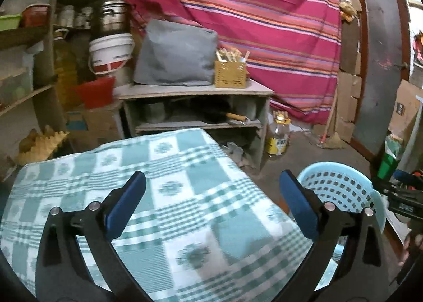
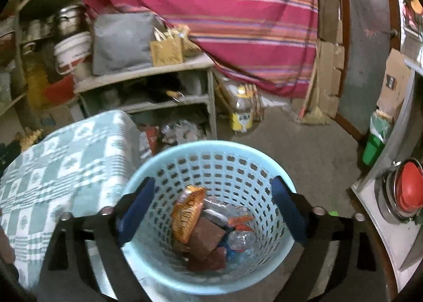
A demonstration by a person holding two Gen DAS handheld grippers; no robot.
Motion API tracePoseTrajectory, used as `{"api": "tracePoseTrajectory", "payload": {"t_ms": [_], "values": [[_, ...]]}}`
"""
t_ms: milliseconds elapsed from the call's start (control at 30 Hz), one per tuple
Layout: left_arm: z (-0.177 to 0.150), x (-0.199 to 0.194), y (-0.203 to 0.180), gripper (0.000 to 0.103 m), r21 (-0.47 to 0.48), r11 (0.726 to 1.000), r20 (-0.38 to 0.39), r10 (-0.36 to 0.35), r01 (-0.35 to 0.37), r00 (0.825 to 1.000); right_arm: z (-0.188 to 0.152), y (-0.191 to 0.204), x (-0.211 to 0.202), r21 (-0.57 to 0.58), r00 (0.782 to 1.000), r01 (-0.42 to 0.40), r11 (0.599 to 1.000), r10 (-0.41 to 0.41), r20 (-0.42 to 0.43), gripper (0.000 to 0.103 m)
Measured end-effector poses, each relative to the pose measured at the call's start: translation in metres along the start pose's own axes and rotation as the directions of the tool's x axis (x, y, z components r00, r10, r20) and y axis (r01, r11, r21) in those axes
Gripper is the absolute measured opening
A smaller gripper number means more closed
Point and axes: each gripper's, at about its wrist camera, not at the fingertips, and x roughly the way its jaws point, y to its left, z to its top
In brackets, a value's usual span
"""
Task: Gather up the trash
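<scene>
Inside the blue basket (image 2: 211, 279), only the right wrist view shows the trash: an orange wrapper (image 2: 188, 212), brown packets and a crushed bottle. Both the right gripper (image 2: 212, 209) and left gripper (image 1: 212, 202) gape empty; the left hangs over the checked cloth (image 1: 169, 196).

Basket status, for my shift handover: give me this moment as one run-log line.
left gripper: open, empty, over checked cloth | right gripper: open, empty, above basket | basket: holds wrappers, crushed bottle
</scene>
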Motion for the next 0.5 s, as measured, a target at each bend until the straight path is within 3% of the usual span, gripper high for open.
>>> {"api": "tracePoseTrajectory", "payload": {"t_ms": [200, 500], "values": [[-0.002, -0.035, 0.044, 0.097, -0.043, 0.997, 0.029, 0.066, -0.065, 0.997, -0.003, 0.038, -0.052, -0.086, 0.99, -0.051, 0.995, 0.062, 0.127, 0.098], [-0.027, -0.085, 0.098, 0.098, -0.113, 0.981, 0.044, 0.166, -0.161, 0.985, -0.043, 0.106, -0.093, -0.179, 0.969, -0.174, 0.968, 0.2, 0.145, 0.098]]}}
